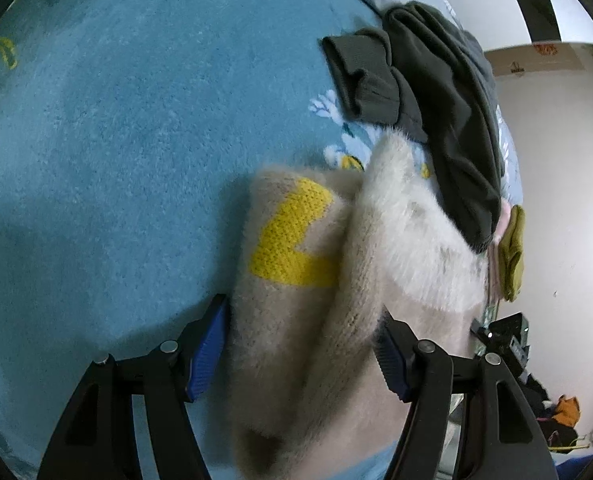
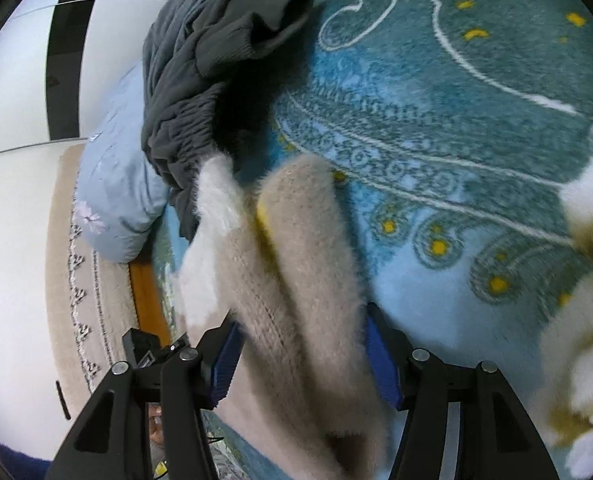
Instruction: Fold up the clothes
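1. Fluffy beige knitted sweater with a yellow knit patch (image 1: 296, 248) lies bunched on the blue patterned plush blanket (image 1: 116, 140), its far end under a dark olive-grey garment (image 1: 436, 92).
2. Left tool (image 1: 300, 356): blue pads spread, sweater fold between them; grip not clear.
3. Right tool (image 2: 302, 356): pads spread, straddling the same sweater (image 2: 296, 264).
4. No brand, label or readable writing visible on any garment.
5. Pale blue pillow (image 2: 116, 184) beside the dark garment.
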Demonstrator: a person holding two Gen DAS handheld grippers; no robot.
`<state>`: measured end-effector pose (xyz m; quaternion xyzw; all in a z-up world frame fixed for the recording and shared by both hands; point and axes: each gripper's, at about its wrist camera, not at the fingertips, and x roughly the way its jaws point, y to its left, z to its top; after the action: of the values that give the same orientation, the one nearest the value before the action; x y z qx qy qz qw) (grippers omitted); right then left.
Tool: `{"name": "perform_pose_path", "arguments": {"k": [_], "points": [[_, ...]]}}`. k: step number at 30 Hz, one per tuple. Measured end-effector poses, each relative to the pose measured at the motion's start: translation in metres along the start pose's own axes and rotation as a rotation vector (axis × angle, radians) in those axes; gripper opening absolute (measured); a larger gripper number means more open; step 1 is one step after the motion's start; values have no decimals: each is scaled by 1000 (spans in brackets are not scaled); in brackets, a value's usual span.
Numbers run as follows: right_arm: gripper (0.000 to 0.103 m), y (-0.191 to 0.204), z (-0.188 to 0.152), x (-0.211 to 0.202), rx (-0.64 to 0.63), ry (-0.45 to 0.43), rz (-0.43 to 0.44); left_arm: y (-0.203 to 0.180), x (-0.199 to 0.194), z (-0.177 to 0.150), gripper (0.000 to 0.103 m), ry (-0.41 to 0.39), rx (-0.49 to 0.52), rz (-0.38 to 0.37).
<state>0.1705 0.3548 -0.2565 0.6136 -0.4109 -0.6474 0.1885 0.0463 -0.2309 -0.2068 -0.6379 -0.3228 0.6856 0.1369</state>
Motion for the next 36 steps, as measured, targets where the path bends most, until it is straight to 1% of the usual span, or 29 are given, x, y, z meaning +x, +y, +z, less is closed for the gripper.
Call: {"name": "perform_pose_path", "arguments": {"k": [4, 7, 11, 13, 16, 18, 19, 20, 21, 23, 26, 29, 32, 35, 36], "points": [[60, 0, 0, 7, 24, 16, 33, 3, -1, -2, 67, -11, -8, -22], [59, 1, -3, 13, 44, 14, 37, 0, 2, -3, 67, -5, 5, -12], [57, 1, -4, 13, 56, 0, 27, -1, -2, -4, 66, 1, 13, 8], [57, -3, -6, 4, 76, -14, 21, -1, -4, -5, 64, 0, 4, 20], [57, 0, -9, 2, 113, -44, -3, -1, -9, -6, 61, -3, -22, 34], [52, 6, -12, 1, 131, -65, -21, -6, -13, -7, 58, -4, -37, 53], [51, 8, -13, 0, 137, -72, -28, -8, -16, -8, 54, -5, -39, 66], [47, 12, -14, 0, 142, -79, -35, -10, -18, -9, 50, -6, -36, 75], [43, 15, -15, -1, 145, -83, -43, -12, -21, -10, 48, -7, -32, 84], [38, 24, -16, -4, 148, -87, -54, -16, -28, -12, 40, -11, -26, 97], [34, 36, -18, -7, 147, -91, -67, -24, -42, -15, 36, -24, -17, 106], [32, 56, -19, -9, 131, -96, -78, -37, -58, -21, 34, -50, 15, 113], [32, 71, -24, -14, 123, -100, -80, -42, -71, -26, 33, -52, 21, 111], [31, 84, -31, -22, 122, -103, -83, -38, -81, -20, 32, -50, 24, 101], [31, 89, -35, -26, 121, -104, -84, -42, -84, -21, 32, -50, 26, 97]]}}
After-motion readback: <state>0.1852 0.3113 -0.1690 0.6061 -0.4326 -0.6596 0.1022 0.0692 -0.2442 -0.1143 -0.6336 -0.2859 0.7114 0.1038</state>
